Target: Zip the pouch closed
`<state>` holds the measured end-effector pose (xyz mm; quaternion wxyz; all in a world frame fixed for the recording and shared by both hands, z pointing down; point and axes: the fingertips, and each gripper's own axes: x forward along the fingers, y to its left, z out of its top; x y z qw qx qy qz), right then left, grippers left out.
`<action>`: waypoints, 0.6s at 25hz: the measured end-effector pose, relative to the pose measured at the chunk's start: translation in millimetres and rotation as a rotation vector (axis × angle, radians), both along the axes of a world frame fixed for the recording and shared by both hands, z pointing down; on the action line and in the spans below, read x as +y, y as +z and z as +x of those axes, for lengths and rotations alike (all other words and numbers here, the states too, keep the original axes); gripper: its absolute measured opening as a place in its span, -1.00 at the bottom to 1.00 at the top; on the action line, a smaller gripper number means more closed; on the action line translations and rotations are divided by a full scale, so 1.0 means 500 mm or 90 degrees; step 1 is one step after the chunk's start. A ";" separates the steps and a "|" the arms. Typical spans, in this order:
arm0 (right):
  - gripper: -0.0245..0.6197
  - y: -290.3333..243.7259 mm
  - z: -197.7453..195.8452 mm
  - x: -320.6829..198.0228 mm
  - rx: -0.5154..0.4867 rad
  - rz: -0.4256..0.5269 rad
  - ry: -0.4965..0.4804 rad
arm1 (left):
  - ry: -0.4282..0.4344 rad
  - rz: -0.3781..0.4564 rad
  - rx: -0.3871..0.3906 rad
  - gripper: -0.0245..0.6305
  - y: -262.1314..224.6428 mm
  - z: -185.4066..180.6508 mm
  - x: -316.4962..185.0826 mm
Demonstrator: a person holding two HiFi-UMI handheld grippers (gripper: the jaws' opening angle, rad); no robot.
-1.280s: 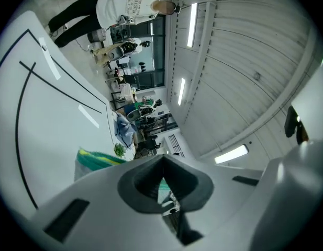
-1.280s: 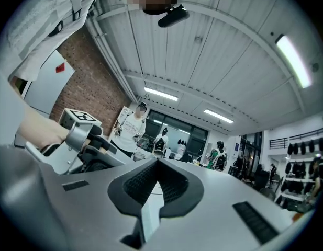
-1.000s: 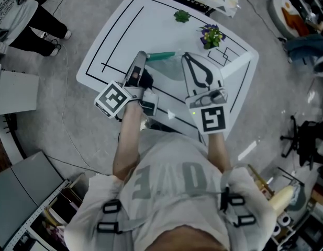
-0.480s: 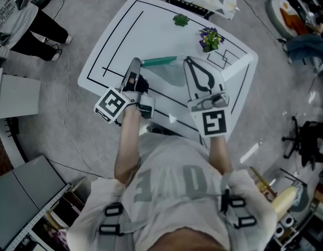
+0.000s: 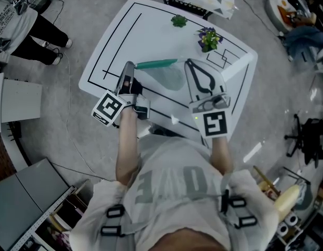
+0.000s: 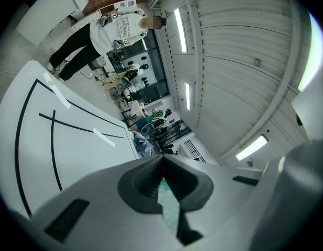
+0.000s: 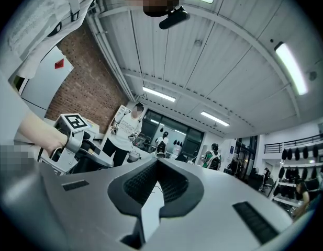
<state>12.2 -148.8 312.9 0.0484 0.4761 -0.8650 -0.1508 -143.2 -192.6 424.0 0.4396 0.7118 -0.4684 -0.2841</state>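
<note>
Translucent pouch with teal zip strip (image 5: 169,76) spans between both grippers, contents unclear; left gripper (image 5: 131,67) clamps its teal edge, right gripper (image 5: 188,63) clamps its pale end

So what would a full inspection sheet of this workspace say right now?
Surface: white table with black lines.
Job's things: translucent pouch, green zip strip along its far edge.
Clutter: small green plant, purple-flowered plant near the far corner.
Grippers: left claw shut on the zip strip's left end; right claw shut on the pouch's right side.
Cables: thin cable on the floor, left of the table.
Surroundings: bystander far left; black chair base at right.
</note>
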 end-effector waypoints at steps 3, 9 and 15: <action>-0.90 0.000 0.009 -0.004 0.001 0.002 0.006 | 0.007 0.009 -0.029 -0.91 -0.005 0.005 0.000; -0.90 -0.005 0.012 -0.004 -0.008 0.003 0.009 | 0.017 0.015 -0.104 -0.91 -0.005 0.016 -0.002; -0.90 -0.013 0.007 -0.006 -0.005 0.006 0.007 | 0.022 0.012 -0.133 -0.91 0.009 0.026 -0.002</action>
